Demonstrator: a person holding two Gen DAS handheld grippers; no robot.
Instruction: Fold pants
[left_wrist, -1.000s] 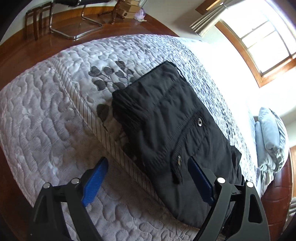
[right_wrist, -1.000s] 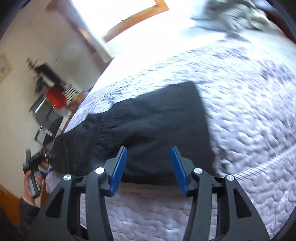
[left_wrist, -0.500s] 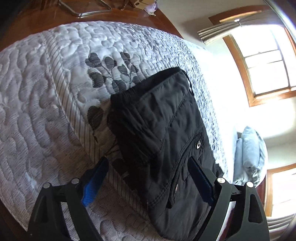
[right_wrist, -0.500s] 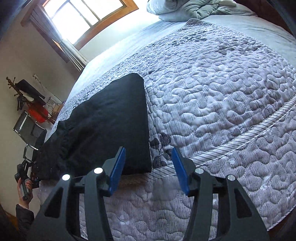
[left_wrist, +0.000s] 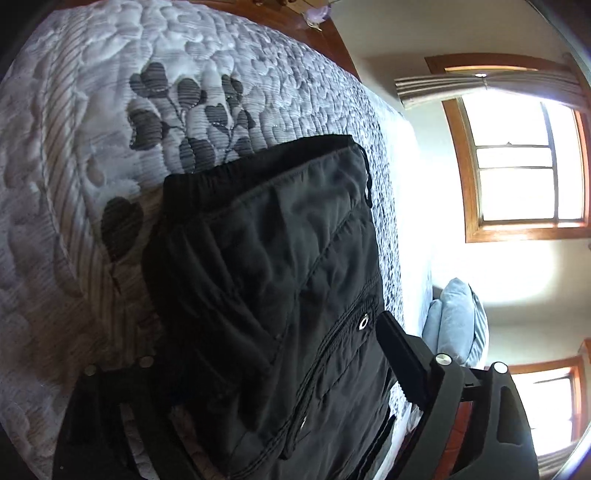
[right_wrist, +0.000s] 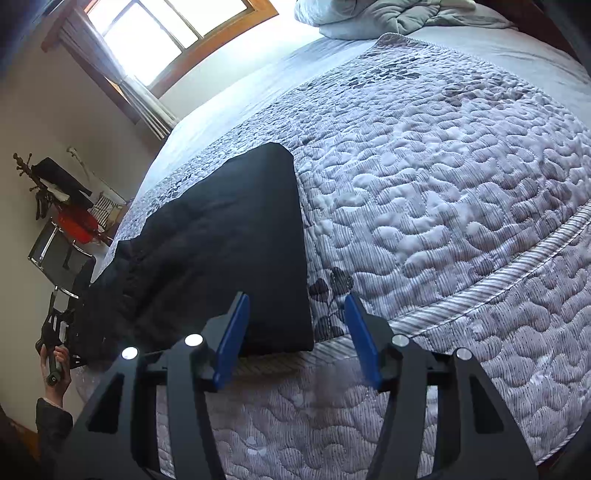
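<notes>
If you close your left gripper (left_wrist: 258, 373) too high, the black pants (right_wrist: 221, 251) lying on the bed quilt (right_wrist: 443, 184) may slip out; its jaws stand wide around the waist end. Your right gripper (right_wrist: 295, 332) is open too, at the pants' near corner, squeezing nothing.

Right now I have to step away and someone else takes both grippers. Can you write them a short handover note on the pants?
Left gripper: open, jaws straddling the waistband end of the black pants; not clamped.
Right gripper: open, nothing held, poised at the pants' near corner at the other end.
Pants: lying as a long flat strip on the quilted bedspread, near its edge.
Done: they look folded lengthwise already.
Left: probably grip both ends and fold across.
</notes>
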